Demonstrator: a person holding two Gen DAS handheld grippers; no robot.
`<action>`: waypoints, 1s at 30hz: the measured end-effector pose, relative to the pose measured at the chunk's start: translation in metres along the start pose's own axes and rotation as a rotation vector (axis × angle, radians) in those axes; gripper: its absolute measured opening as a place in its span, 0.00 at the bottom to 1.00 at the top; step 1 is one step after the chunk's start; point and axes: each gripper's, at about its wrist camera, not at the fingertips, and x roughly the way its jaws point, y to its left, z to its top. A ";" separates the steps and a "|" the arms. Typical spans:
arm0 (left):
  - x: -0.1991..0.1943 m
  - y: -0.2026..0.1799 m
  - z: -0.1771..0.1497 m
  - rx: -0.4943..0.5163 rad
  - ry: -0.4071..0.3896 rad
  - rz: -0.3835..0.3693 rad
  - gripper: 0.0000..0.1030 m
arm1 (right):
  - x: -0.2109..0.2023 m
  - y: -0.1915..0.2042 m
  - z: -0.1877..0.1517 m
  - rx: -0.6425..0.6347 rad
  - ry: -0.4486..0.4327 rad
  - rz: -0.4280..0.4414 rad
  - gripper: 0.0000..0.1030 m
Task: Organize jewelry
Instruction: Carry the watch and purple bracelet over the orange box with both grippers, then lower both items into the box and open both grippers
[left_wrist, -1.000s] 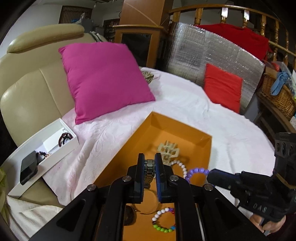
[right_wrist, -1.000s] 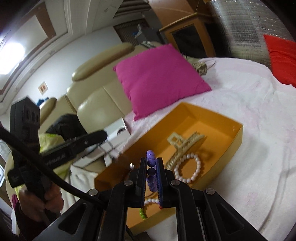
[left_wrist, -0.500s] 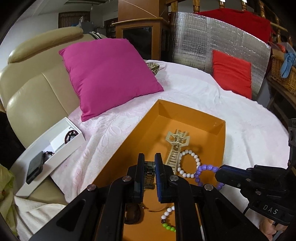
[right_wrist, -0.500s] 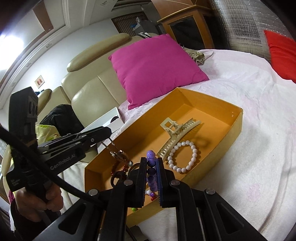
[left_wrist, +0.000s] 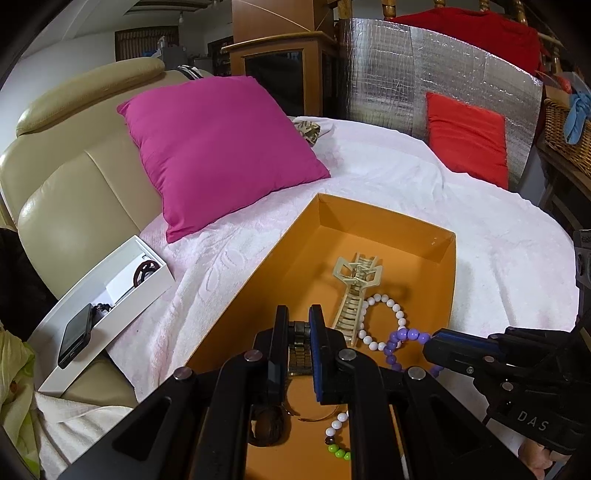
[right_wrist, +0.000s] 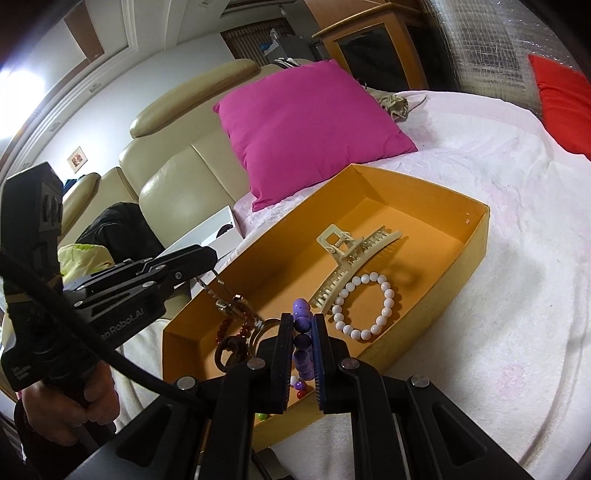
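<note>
An orange box (left_wrist: 384, 221) (right_wrist: 476, 236) sits on the white bedspread. In it lie a cream hair claw (left_wrist: 356, 291) (right_wrist: 354, 254), a white bead bracelet (left_wrist: 384, 314) (right_wrist: 365, 306), a multicolour bead bracelet (left_wrist: 338, 439) and a dark ring-shaped piece (right_wrist: 229, 350). My left gripper (left_wrist: 298, 328) is shut on a metal watch band (left_wrist: 298, 347), which hangs from it over the box's near end (right_wrist: 229, 299). My right gripper (right_wrist: 303, 325) is shut on a purple bead bracelet (right_wrist: 303, 332) (left_wrist: 402, 341) above the box's near right side.
A white box (left_wrist: 110, 291) with a dark bracelet and a phone (left_wrist: 75, 339) rests on the beige sofa at left. A magenta pillow (left_wrist: 221, 147) leans behind the orange box. A red cushion (left_wrist: 465, 136) stands against a silver panel at the back right.
Both grippers have pulled back and up from the orange box, each still holding its piece. More of the box's inside shows now.
</note>
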 end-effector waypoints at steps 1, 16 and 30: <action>0.000 0.000 0.000 0.000 0.001 0.003 0.10 | 0.000 0.000 0.000 0.001 0.001 0.001 0.11; 0.016 0.001 -0.003 0.004 0.034 0.042 0.10 | 0.007 -0.003 0.000 0.009 0.013 0.000 0.11; 0.039 0.007 -0.007 -0.007 0.067 0.076 0.10 | 0.027 -0.012 -0.004 0.026 0.055 -0.033 0.11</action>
